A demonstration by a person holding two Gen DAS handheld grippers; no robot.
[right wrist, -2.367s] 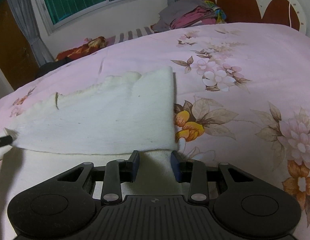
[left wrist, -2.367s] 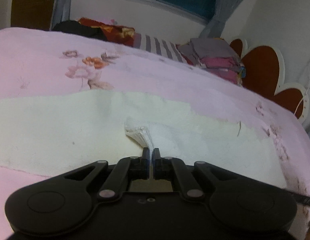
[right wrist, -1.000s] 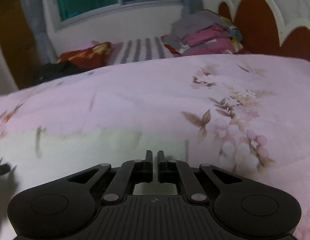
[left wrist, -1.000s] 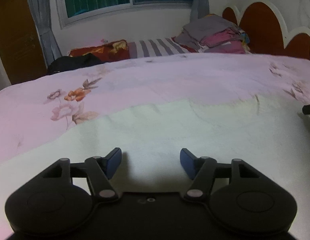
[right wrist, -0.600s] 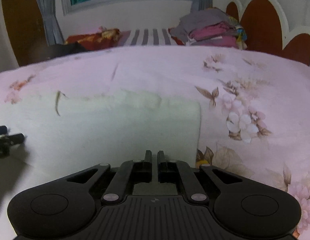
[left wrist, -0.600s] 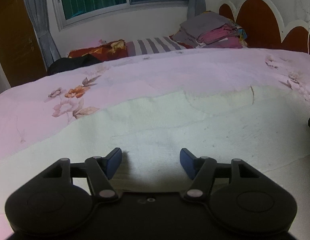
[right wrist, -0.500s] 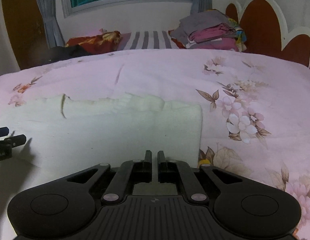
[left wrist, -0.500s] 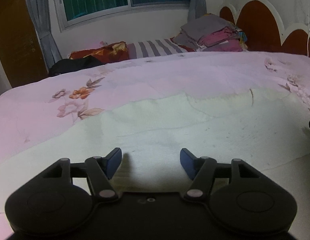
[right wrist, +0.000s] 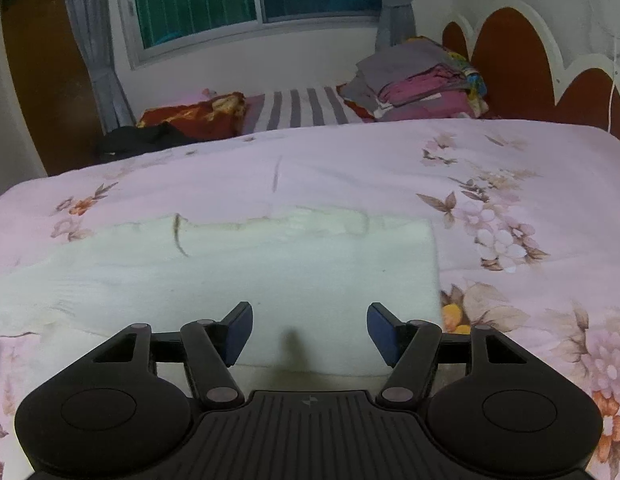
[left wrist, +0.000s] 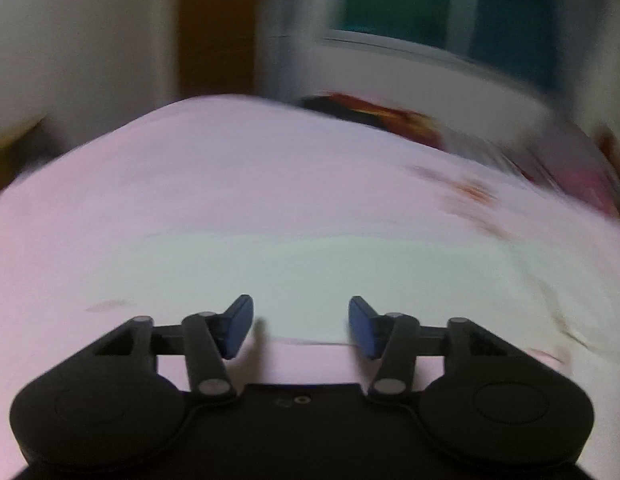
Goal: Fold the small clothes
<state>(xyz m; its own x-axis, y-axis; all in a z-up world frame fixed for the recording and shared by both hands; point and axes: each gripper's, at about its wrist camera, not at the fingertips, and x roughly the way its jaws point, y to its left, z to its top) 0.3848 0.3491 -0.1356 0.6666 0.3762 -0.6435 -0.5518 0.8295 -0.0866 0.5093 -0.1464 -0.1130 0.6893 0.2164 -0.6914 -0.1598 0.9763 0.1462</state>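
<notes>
Both tongs, left (left wrist: pixel 300 322) and right (right wrist: pixel 310 330), gape empty over the cloth (right wrist: pixel 238 268); a shallow pinch could drag one layer, spoiling the fold.

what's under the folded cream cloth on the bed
The cream cloth lies folded on the pink floral bedspread, which shows all around it. A lower cloth layer peeks out at its near edge. Anything else beneath is covered.

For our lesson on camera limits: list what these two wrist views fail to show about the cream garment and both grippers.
- Left wrist view: motion blur hides all detail of the cream garment.
- Right wrist view: the garment's near edge sits behind the right gripper; its left end is cut off.
- Left gripper: absent from the right view.
</notes>
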